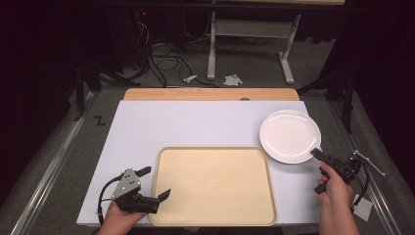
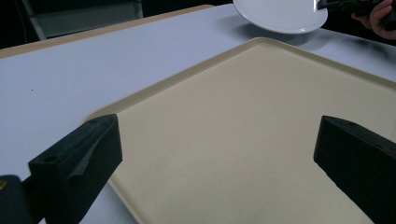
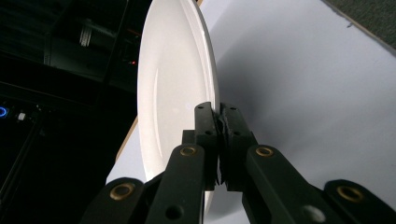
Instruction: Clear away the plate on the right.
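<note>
A white plate (image 1: 289,135) hangs over the table's right side, lifted off the surface with its shadow under it. My right gripper (image 1: 317,154) is shut on its near rim; in the right gripper view the jaws pinch the plate (image 3: 173,88) edge at my right gripper (image 3: 217,122). A beige tray (image 1: 213,184) lies at the front middle of the table. My left gripper (image 1: 154,182) stands open at the tray's left edge, one jaw over the tray (image 2: 243,135), with nothing between its fingers (image 2: 79,158). The left gripper view also shows the plate (image 2: 280,14) beyond the tray.
The table has a white top (image 1: 186,125) with a wooden strip (image 1: 210,94) along the far edge. Beyond it are a floor with cables (image 1: 166,61) and a white table frame (image 1: 249,34). A tag (image 1: 363,209) lies by the right hand.
</note>
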`<move>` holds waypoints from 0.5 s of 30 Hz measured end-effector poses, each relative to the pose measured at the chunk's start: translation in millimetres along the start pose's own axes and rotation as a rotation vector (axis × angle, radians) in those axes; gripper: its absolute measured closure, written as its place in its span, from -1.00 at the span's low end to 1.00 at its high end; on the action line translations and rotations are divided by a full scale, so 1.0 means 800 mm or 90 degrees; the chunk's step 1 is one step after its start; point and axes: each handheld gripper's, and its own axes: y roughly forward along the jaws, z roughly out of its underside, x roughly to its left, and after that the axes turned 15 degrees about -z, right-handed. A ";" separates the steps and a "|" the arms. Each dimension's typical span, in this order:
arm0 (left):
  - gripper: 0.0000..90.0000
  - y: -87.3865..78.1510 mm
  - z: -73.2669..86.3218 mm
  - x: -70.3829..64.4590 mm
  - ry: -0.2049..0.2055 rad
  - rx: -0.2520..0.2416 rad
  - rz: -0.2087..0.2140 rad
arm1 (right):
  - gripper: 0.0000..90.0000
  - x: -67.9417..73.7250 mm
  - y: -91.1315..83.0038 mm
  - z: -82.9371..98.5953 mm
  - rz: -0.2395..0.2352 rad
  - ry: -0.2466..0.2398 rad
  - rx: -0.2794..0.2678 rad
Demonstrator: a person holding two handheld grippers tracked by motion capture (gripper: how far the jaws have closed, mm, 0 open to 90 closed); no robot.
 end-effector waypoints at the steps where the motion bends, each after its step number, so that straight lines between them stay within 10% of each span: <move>1: -0.96 0.000 0.000 0.000 0.000 0.000 0.001 | 0.98 0.001 0.000 0.000 -0.001 -0.001 0.002; 15: -0.96 0.002 -0.003 0.001 0.000 -0.008 0.004 | 0.98 0.005 -0.004 0.007 -0.030 0.013 0.012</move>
